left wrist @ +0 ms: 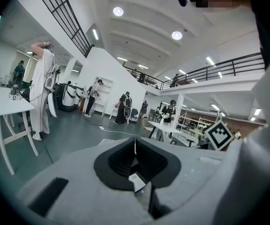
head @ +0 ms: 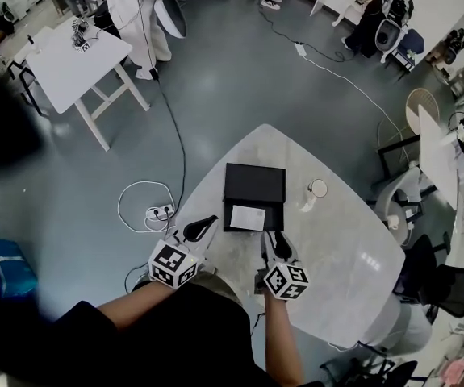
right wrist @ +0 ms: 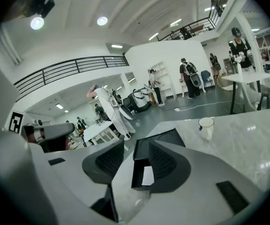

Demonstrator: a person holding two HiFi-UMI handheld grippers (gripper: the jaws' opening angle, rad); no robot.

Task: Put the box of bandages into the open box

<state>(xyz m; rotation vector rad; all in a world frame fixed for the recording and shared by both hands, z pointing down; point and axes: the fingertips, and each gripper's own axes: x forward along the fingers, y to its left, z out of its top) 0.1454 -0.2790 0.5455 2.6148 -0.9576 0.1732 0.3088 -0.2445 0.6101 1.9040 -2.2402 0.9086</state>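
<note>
While looking down from the head view, find the box of bandages (head: 248, 217) lying flat inside the open box (head: 275, 214), white against black. Find that open box toward the left edge of the worktop (head: 353, 256), with its lid (head: 253, 182) folded back toward the far corner. Toward the right edge, well apart from the open box, see a white cup (head: 318, 189) standing upright. Nearer the near edge, see the left claw (head: 205, 224) just off the open box's near-left corner, jaws pressed together. See the right claw (head: 273, 244) at the open box's near-right corner, jaws spread and not pressed on anything. In the right gripper view, catch the open box and the box of bandages framed between those parted jaws.
</note>
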